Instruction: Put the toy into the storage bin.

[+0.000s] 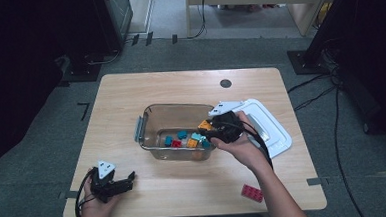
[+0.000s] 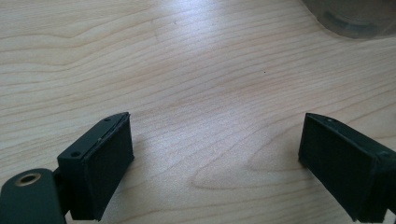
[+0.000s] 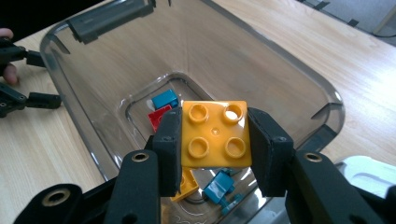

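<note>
My right gripper [image 3: 215, 135] is shut on an orange four-stud brick [image 3: 215, 134], held over the right end of a clear plastic container [image 3: 299, 74]. From above, that gripper [image 1: 209, 131] hangs at the container's [image 1: 146, 116] right rim with the orange brick [image 1: 205, 124] in its jaws. Several bricks lie on the container floor: a blue one [image 3: 165, 99], a red one [image 3: 158, 117], an orange one [image 3: 187, 184] and a teal one [image 3: 218, 185]. My left gripper [image 1: 130, 179] rests open on the table's front left, its jaws wide apart over bare wood [image 2: 215, 140].
A white lid [image 1: 269, 127] lies right of the container. A red brick [image 1: 252, 193] sits near the table's front right edge. A dark round hole [image 1: 225, 83] marks the far side of the table. Cables run over the floor at right.
</note>
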A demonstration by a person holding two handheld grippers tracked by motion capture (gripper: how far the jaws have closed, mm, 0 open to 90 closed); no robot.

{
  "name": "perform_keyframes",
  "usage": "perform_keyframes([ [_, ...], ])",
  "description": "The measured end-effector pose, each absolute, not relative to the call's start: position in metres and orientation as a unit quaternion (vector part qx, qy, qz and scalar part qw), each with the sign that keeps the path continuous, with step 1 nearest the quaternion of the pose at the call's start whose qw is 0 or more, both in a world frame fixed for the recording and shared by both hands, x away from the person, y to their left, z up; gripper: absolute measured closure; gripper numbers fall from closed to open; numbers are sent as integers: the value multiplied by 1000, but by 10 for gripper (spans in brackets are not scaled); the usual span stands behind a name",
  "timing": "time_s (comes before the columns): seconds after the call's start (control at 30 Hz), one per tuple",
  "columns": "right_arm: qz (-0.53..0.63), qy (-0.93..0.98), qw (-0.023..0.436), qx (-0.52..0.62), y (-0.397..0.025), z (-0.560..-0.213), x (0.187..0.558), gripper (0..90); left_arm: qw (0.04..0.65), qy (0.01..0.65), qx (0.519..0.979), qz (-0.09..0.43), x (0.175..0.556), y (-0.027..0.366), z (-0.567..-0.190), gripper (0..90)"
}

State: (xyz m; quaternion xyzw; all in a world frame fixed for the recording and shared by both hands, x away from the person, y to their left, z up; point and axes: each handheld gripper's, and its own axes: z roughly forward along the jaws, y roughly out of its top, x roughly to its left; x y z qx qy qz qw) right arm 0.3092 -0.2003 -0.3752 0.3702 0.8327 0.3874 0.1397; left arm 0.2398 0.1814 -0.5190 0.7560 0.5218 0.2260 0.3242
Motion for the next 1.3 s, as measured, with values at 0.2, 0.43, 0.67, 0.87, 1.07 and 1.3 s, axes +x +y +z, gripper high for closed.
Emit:
perform_keyframes([
  [0.2, 385, 834, 130, 374, -196, -380, 313, 601, 324, 522, 756, 226, 240, 181, -519, 100],
  [0.43, 387, 829, 129, 383, -198, -380, 314, 556, 324, 522, 756, 226, 240, 181, -519, 100],
  [0.67, 396, 823, 130, 386, -203, -376, 310, 545, 324, 522, 756, 226, 240, 181, -519, 100],
  [0.87, 406, 818, 134, 385, -213, -374, 304, 543, 324, 522, 756, 226, 240, 181, -519, 100],
  [1.07, 412, 812, 137, 390, -227, -374, 294, 540, 324, 522, 756, 226, 240, 181, -519, 100],
  [1.3, 417, 804, 143, 399, -246, -375, 284, 541, 324, 522, 756, 226, 240, 181, -519, 100],
])
